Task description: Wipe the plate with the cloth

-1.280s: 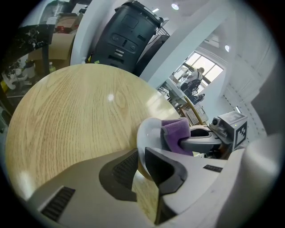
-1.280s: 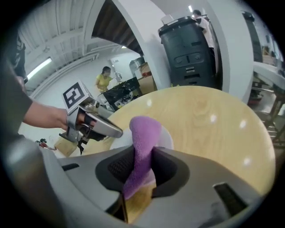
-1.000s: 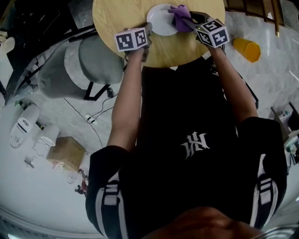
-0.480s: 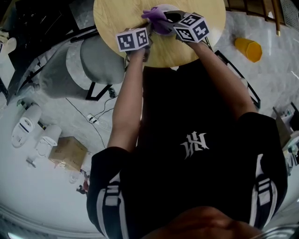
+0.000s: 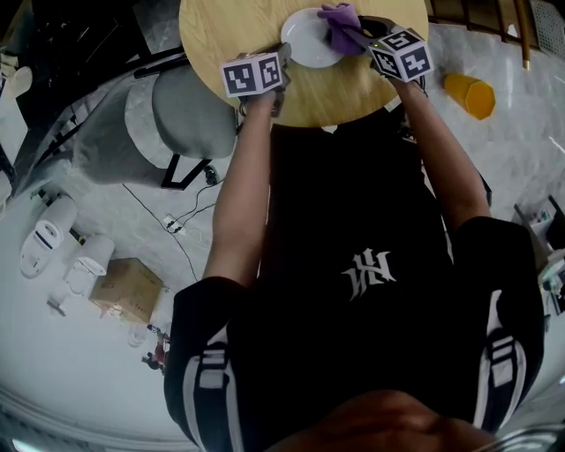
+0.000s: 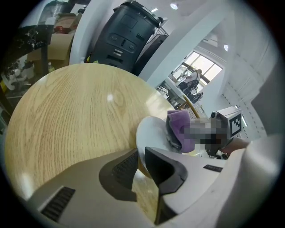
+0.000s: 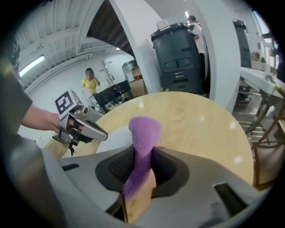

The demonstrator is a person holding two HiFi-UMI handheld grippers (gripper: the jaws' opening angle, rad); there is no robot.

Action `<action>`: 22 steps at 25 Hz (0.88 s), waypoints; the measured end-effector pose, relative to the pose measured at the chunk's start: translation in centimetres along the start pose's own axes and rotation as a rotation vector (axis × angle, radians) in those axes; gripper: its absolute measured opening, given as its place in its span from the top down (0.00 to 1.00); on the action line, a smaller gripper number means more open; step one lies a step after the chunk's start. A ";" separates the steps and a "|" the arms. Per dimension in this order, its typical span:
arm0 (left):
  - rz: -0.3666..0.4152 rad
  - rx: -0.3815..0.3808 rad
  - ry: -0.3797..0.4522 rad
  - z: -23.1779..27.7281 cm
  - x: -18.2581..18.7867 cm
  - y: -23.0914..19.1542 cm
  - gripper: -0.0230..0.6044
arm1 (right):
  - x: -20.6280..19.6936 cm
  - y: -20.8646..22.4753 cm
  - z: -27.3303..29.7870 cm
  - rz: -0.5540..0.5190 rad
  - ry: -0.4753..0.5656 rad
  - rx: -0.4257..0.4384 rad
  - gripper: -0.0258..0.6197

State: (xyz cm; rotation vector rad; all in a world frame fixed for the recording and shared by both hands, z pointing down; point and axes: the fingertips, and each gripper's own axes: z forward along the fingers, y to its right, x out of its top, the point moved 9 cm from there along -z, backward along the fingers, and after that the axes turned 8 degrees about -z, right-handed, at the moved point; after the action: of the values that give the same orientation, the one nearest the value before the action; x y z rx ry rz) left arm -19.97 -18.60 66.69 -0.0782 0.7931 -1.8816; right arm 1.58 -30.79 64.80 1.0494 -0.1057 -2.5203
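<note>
Two grips, each hiding part of the plate from me

Nearest, my left gripper (image 6: 141, 156) has its fingers (image 6: 167, 167) narrowed onto the plate (image 6: 151, 131) rim, which vanishes between them. My right gripper (image 7: 143, 152) pinches the purple cloth (image 7: 143, 131) tight. Farther out, the cloth covers the plate's far side on the round worktop (image 6: 75, 111).

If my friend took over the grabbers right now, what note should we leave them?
Left gripper: shut on the rim of the white plate, steadying it on the round wooden table.
Right gripper: shut on the purple cloth, which lies on the plate's right part.
Done: both grips made, cloth on plate.
Left: rub across the whole plate; how clean it is can't be told.
</note>
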 end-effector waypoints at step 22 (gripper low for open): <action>0.001 0.010 0.002 -0.3 -0.8 0.0 0.87 | 2.7 -3.0 3.9 -0.039 0.020 0.072 0.80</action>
State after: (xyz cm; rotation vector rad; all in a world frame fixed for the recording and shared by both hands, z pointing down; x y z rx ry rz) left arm -19.74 -17.76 66.70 -0.0697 0.7843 -1.8844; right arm -3.85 -29.38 65.14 1.1147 -0.1728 -2.5574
